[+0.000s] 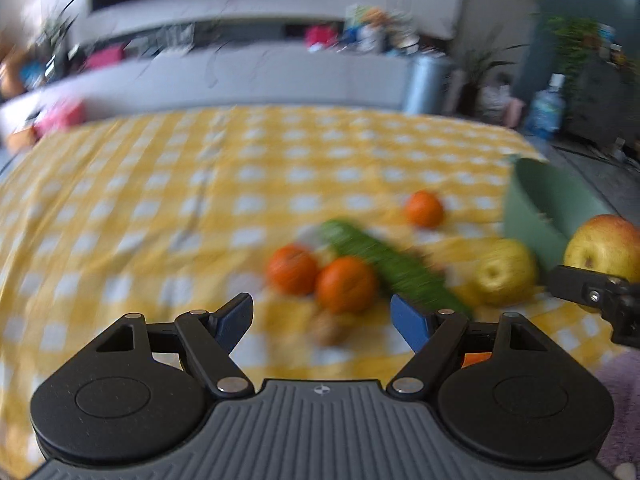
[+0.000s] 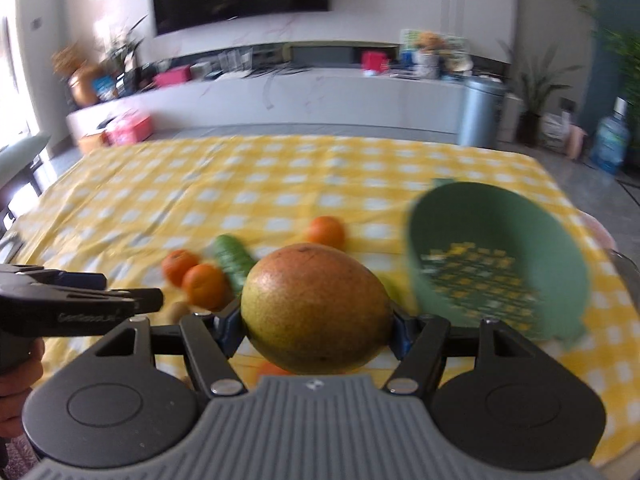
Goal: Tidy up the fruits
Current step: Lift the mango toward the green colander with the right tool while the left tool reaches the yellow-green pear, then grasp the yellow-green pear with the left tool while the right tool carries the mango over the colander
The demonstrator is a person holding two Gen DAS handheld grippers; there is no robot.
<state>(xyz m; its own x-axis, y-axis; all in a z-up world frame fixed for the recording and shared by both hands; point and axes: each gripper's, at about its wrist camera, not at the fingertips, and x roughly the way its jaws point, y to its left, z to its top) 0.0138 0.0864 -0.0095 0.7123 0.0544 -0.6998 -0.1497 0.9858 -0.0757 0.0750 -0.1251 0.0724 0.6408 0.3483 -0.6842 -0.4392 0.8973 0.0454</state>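
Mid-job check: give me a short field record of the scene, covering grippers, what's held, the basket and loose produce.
right gripper: shut on apple, lifted off the table
left gripper: open, empty
green basket: tilted on its side on the yellow checked cloth, no fruit visible inside
loose fruit: three oranges, yellow apple
other: cucumber among the oranges
image quality: motion blur

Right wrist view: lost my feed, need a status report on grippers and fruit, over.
Right gripper shut on large apple, lifted. Left gripper open, empty. Green basket ahead right, empty. Oranges, cucumber on the cloth, not blocking.
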